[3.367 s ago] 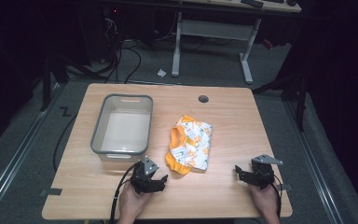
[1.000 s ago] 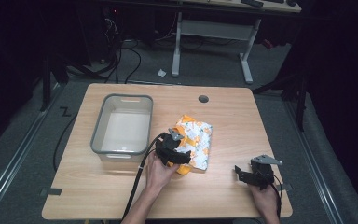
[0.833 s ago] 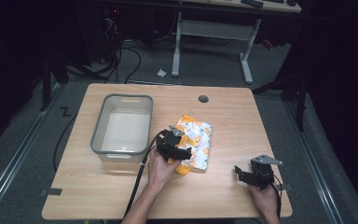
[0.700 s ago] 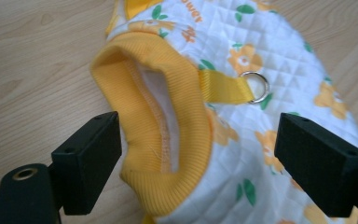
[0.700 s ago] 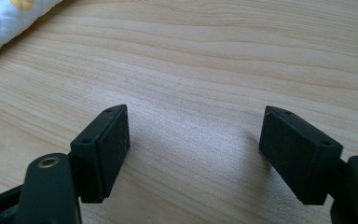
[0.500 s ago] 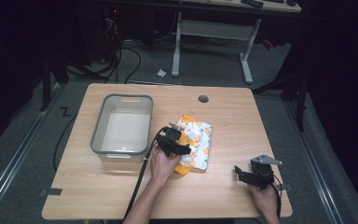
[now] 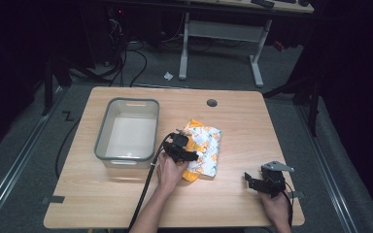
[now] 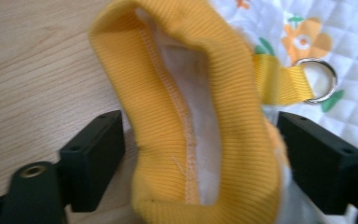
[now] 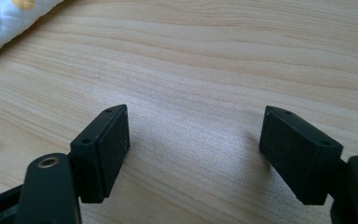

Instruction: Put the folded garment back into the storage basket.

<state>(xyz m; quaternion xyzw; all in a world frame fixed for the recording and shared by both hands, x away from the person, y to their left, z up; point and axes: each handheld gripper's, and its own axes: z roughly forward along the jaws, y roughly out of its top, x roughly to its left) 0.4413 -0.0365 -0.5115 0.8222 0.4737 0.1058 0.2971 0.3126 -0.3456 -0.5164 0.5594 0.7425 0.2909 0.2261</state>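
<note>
The left gripper (image 8: 200, 154) has just been narrowing its jaws, which straddle the yellow ribbed cuff (image 8: 214, 116) of the quilted garment (image 7: 204, 148) mid-surface, right of the grey bin (image 7: 126, 133); the right gripper (image 9: 196, 149) rests near right, jaws apart

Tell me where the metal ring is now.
In the left gripper view the metal ring sits upper right, on a yellow strap beside the ribbed cuff, lying on the quilted cloth.
</note>
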